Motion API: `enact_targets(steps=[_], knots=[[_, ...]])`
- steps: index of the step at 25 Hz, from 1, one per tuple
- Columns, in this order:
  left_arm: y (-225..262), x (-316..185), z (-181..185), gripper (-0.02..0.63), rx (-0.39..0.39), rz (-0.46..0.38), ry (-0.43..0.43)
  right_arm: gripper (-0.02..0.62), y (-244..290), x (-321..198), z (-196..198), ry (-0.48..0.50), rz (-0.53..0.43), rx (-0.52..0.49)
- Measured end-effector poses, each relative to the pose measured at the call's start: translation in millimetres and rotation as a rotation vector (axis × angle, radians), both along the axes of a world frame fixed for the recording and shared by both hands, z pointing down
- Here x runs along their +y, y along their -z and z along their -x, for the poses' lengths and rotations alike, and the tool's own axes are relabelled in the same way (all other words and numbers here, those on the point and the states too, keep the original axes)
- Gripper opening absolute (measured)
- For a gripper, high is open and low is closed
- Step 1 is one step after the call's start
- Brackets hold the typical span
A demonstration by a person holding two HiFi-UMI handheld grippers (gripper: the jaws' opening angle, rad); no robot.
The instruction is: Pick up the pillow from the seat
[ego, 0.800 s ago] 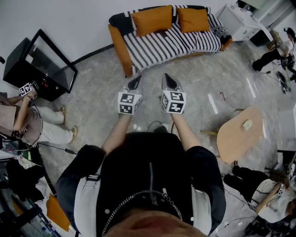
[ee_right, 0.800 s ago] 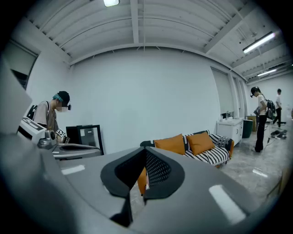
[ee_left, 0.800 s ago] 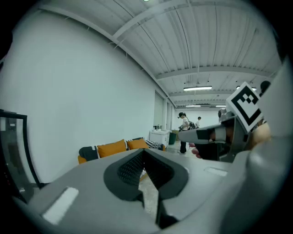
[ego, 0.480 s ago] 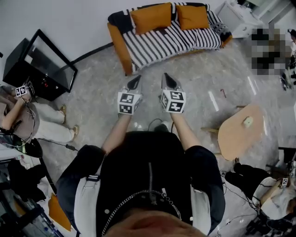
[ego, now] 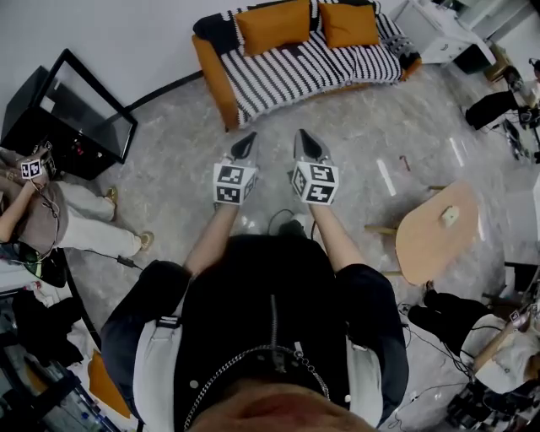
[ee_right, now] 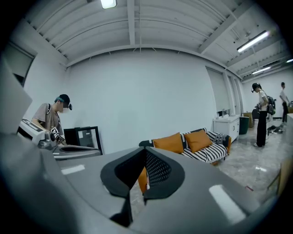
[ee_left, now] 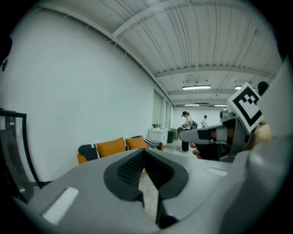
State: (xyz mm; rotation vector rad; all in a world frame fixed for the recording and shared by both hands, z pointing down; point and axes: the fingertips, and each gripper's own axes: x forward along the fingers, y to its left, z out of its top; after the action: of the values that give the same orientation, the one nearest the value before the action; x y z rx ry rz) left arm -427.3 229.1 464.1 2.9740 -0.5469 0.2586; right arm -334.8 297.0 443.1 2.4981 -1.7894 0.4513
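Holds the left gripper and right gripper side by side above the floor, jaws of each shut with nothing between. Faces the striped sofa well ahead, where an orange pillow and a second pillow rest on its seat, far from both jaws.

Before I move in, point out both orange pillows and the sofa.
Left orange pillow (ego: 272, 25), head view, its centre.
Right orange pillow (ego: 348, 24), head view, its centre.
Sofa (ego: 312, 72), head view, striped seat.

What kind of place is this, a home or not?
Probably a large workroom staged as a living room: a striped sofa with orange pillows, a bare beamed ceiling, loose cables.
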Motion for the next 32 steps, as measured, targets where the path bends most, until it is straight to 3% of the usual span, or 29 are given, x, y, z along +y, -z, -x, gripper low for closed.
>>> enact_targets(steps=[13,20,27,32], knots=[[-19,-18,-12,0.009,-0.006,0.034,0.024,0.002,-19,9,-14,-0.029,0.01,-0.008],[-24,-50,-40,0.009,-0.035,0.036,0.042,0.002,-33,-29,-42,-0.008,0.016,-0.038],[-17,-45,-89,0.009,-0.09,-0.017,0.03,0.002,-18,-41,-89,0.035,-0.021,-0.019],[-28,-107,-164,0.009,-0.124,-0.014,0.018,0.002,-24,-108,-161,0.055,-0.005,0.002]])
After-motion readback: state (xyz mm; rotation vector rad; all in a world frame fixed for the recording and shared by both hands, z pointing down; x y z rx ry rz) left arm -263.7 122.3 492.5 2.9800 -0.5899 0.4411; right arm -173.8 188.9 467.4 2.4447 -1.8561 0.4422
